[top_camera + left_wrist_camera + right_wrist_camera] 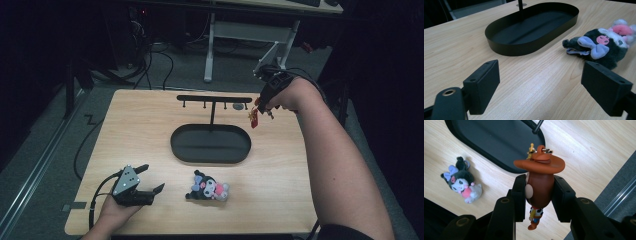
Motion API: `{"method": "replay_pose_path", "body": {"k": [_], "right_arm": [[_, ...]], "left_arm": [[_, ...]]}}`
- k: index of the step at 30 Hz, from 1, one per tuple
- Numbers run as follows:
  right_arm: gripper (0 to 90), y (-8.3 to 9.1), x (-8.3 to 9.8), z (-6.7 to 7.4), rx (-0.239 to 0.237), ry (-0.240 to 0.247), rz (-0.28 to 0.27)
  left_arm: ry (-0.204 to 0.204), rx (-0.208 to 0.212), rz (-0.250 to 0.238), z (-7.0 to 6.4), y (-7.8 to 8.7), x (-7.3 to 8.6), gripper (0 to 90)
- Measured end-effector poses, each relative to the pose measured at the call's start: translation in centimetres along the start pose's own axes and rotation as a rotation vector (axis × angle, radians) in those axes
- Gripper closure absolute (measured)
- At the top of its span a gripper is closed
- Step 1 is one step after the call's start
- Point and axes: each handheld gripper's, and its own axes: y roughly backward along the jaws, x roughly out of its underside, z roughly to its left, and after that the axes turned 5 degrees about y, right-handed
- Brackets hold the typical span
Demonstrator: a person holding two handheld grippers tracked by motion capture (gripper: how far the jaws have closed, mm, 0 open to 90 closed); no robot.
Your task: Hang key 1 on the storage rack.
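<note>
My right gripper [265,103] is raised over the table's far right, beside the black hook rack [215,99]. It is shut on a small cowboy figure keychain [253,117]. In the right gripper view the pads [520,195] press the figure's brown head [540,185] from both sides, under its orange hat, with a metal ring on top. My left gripper [152,178] rests open on the table at the near left, jaws wide and nothing between them [544,82]. A black plush toy with a purple bow [209,187] [604,47] [461,181] lies just right of it.
A black oval tray [210,159] [524,48] [496,137] sits mid-table as the base of the rack's pole [537,127]. The wooden table [280,165] ends close behind the rack, with grey floor, cables and a desk frame [250,35] beyond.
</note>
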Motion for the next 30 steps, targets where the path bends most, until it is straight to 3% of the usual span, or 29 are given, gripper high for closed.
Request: {"method": "replay_pose_path", "body": {"k": [16, 30], "right_arm": [[66.7, -2.5, -2.1, 0.1, 0.005, 0.003, 0.035], [66.7, -3.3, -2.8, -1.0, 0.004, -0.026, 0.008]], "left_arm": [[0.000, 0.004, -0.002, 0.0, 0.0, 0.0, 15.8], [0.001, 0.004, -0.006, 0.0, -0.1, 0.0, 15.7]]}}
